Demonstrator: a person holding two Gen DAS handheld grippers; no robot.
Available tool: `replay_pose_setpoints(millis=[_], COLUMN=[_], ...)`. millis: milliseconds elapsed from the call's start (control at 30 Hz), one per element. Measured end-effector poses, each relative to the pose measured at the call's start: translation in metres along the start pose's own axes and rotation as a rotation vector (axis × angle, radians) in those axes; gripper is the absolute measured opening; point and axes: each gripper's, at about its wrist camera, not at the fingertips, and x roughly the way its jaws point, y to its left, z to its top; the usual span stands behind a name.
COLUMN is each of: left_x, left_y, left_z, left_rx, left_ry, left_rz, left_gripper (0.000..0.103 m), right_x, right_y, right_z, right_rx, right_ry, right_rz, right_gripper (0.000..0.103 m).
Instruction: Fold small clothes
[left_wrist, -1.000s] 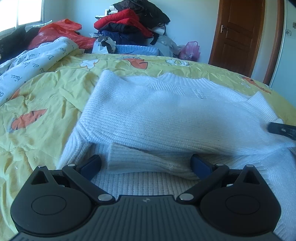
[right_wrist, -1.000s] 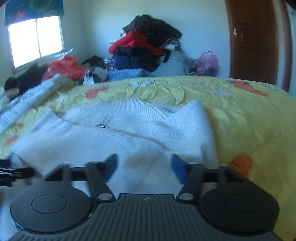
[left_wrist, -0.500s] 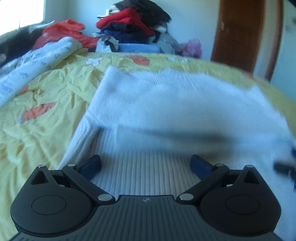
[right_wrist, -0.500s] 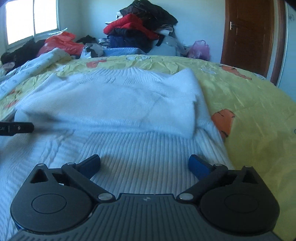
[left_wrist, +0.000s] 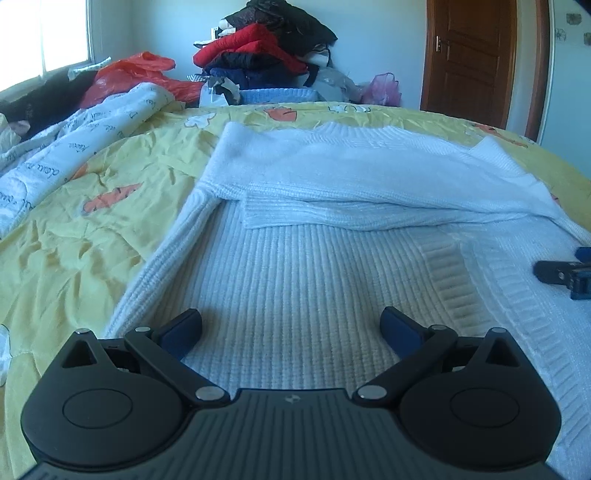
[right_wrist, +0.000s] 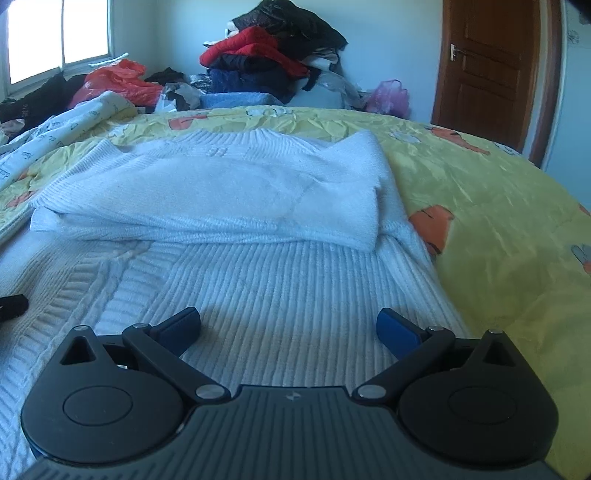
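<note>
Left wrist view: left gripper (left_wrist: 291, 326) is wide open and holds nothing. White sweater (left_wrist: 314, 266) lies on the yellow bedsheet (left_wrist: 92, 229), under and ahead of it. Folded sleeves (left_wrist: 332, 206) farther ahead could slide open if the hem is lifted unevenly. Script on the white quilt (left_wrist: 74, 155) to the left is unreadable.

Right wrist view: right gripper (right_wrist: 288, 325) has just been opening, now wide, with nothing between the jaws. A shallow pinch may catch one layer only. A small mark near the collar (right_wrist: 218, 151) is illegible.

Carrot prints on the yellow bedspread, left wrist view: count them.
4, at least. One large carrot print left of the white sweater, a small one just above it, one beyond the collar, one at far right. The sweater may hide others.
</note>
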Motion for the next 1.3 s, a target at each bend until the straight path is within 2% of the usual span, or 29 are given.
replay_pose_setpoints(millis=[500, 600, 733, 800, 1100, 1300], left_x=[-0.003, -0.008, -0.033, -0.041, -0.037, -0.037], left_y=[0.003, 0.002, -0.005, -0.002, 0.003, 0.004], left_z=[-0.003, -0.007, -0.028, -0.039, -0.036, -0.036], left_rx=[-0.008, -0.026, -0.035, -0.044, -0.065, -0.066], left_ry=[-0.005, 0.005, 0.0, -0.028, -0.024, -0.025], left_rz=[0.003, 0.03, 0.066, 0.049, 0.027, 0.027], left_gripper=[0.103, 0.103, 0.103, 0.103, 0.103, 0.103], right_x=[-0.029, -0.028, -0.028, -0.028, -0.029, -0.055], right_y=[0.001, 0.001, 0.001, 0.0, 0.002, 0.008], right_z=[-0.027, -0.027, -0.027, -0.027, -0.029, -0.052], right_rx=[0.016, 0.012, 0.015, 0.014, 0.011, 0.017], right_ry=[-0.007, -0.005, -0.005, -0.006, -0.01, -0.027], right_rz=[0.003, 0.012, 0.014, 0.014, -0.007, -0.028], right_gripper=[0.101, 0.101, 0.101, 0.101, 0.101, 0.101])
